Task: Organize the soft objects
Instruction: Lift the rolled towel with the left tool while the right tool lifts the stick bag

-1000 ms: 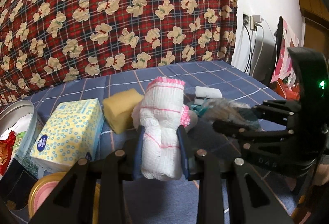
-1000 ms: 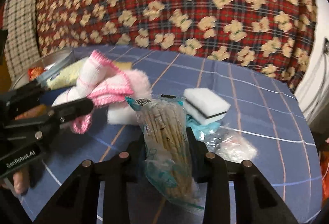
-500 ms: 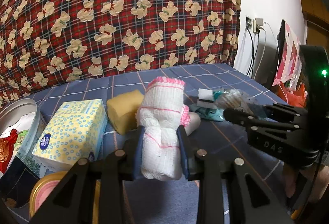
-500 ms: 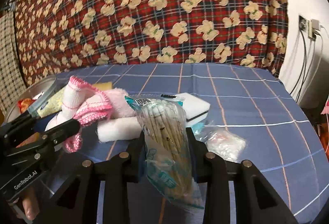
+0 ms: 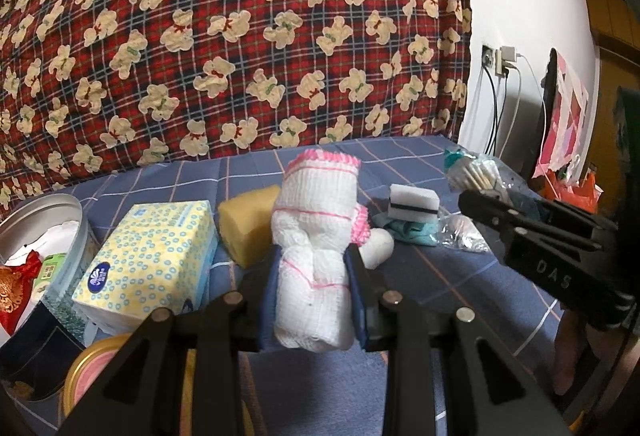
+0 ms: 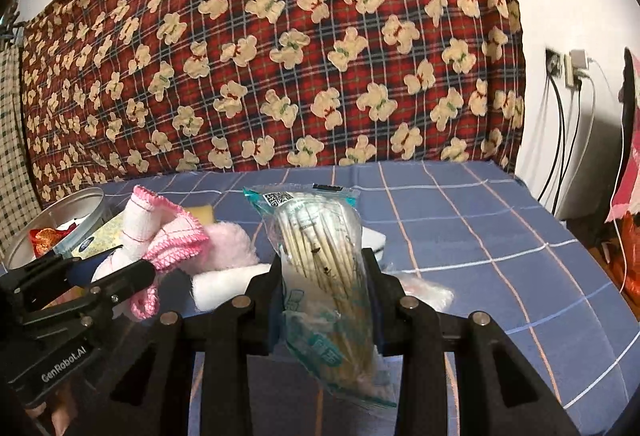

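My left gripper is shut on a rolled white cloth with pink trim and holds it above the blue checked bedspread. My right gripper is shut on a clear bag of cotton swabs, lifted off the bed; the bag also shows at the right of the left wrist view. The cloth and the left gripper show at the left of the right wrist view. A yellow sponge, a white sponge, a teal cloth and a pink fluffy thing lie on the bed.
A yellow tissue box lies at the left, beside a round metal tin holding red and white items. A yellow-rimmed round lid sits near the front left. A crumpled clear bag lies at the right. A teddy-bear plaid blanket hangs behind.
Both grippers have risen and tilted up, still holding their loads. The right gripper with the swab bag has moved right and away from the left gripper, uncovering the white sponge.
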Demonstrator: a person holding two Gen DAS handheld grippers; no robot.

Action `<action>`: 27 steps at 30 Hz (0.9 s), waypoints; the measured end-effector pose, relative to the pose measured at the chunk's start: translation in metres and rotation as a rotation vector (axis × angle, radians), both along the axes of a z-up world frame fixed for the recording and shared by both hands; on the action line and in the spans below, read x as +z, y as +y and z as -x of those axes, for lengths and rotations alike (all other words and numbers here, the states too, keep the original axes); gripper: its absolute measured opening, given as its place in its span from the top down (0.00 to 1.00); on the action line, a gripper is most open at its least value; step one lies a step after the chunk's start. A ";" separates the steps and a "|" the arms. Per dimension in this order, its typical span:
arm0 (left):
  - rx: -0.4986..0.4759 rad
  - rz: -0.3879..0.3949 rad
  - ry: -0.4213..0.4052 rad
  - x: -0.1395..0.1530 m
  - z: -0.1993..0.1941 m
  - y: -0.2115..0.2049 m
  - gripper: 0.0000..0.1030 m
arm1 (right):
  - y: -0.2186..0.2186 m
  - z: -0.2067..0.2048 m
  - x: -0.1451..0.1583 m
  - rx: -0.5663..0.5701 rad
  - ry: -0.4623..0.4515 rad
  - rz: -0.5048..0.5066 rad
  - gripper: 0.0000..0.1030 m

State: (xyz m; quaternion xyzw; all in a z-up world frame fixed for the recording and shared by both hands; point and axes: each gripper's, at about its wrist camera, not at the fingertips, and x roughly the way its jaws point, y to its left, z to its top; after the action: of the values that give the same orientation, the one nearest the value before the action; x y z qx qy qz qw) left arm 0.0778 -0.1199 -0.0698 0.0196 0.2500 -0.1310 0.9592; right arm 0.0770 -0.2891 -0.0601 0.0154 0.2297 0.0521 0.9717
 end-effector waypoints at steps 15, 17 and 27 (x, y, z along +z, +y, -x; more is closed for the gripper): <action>0.022 0.007 -0.084 0.007 0.013 0.004 0.71 | 0.009 0.016 0.007 -0.021 -0.098 -0.006 0.65; 0.023 0.009 -0.092 0.008 0.015 0.004 0.71 | 0.010 0.019 0.008 -0.022 -0.115 0.003 0.65; 0.026 0.023 -0.145 0.011 0.024 0.007 0.71 | 0.018 0.028 0.012 -0.025 -0.171 0.013 0.65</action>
State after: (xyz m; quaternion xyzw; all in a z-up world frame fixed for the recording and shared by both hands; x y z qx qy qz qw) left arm 0.0543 -0.1128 -0.0585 0.0148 0.1786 -0.1194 0.9765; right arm 0.0487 -0.2711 -0.0476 0.0075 0.1458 0.0397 0.9885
